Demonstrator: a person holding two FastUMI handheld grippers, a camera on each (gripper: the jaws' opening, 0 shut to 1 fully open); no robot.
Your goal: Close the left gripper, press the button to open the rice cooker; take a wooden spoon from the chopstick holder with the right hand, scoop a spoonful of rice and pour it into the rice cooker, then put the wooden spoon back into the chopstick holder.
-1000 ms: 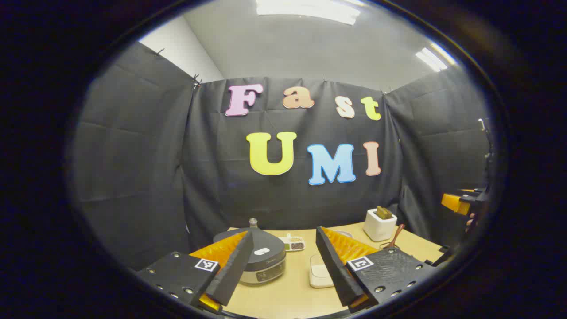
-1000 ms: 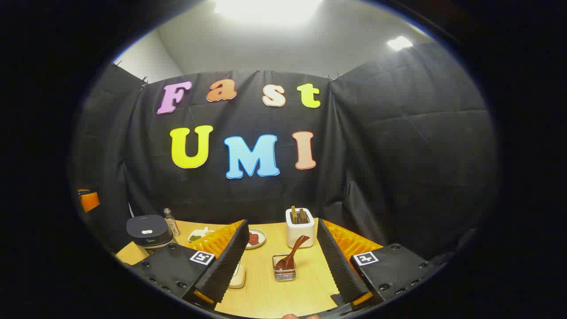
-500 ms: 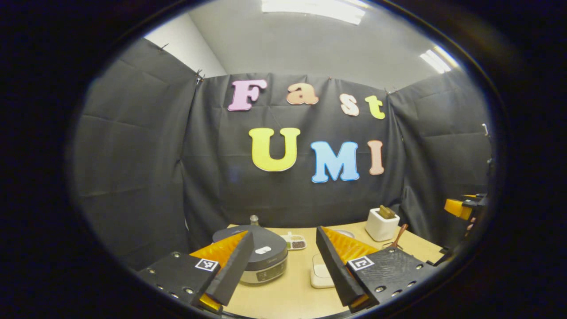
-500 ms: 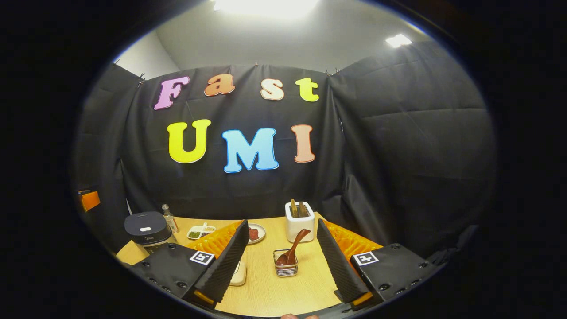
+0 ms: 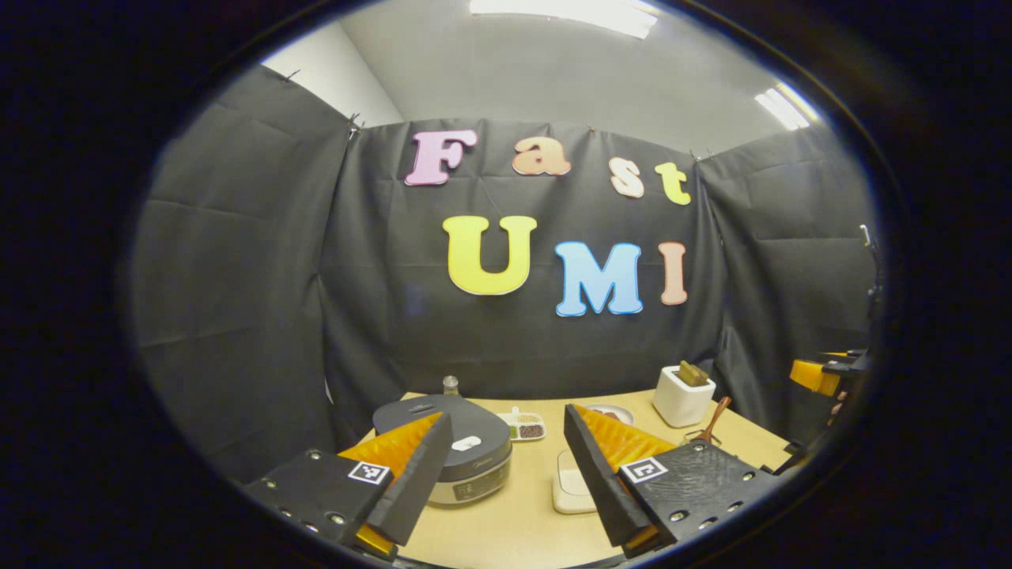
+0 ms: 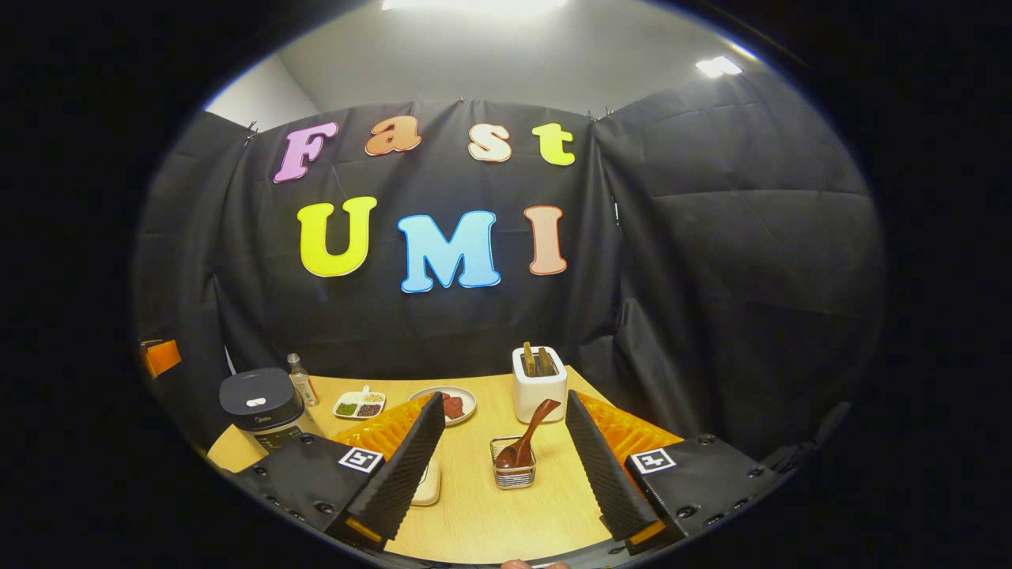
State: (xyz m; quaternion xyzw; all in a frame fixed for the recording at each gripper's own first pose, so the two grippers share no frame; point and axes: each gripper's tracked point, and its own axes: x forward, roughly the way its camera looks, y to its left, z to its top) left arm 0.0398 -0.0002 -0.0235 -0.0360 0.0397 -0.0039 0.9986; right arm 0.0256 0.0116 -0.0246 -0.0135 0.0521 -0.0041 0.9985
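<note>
Step one, not yet begun. Left gripper (image 5: 500, 466) fingers apart, hovering short of rice cooker (image 5: 447, 446), lid down, white button (image 5: 465, 444) on top. Right gripper (image 6: 504, 466) fingers also apart, empty, aimed at wooden spoon (image 6: 526, 437) standing in chopstick holder (image 6: 514, 472), right of cooker on counter (image 6: 490, 514). Next, likely: bring left fingers together, come down on button.

left gripper (image 5: 506, 466): flat black plates, small round screws, one square black-and-white marker on each
right gripper (image 6: 506, 458): black plates, screws, ridged inner fingers (image 6: 605, 466)
</note>
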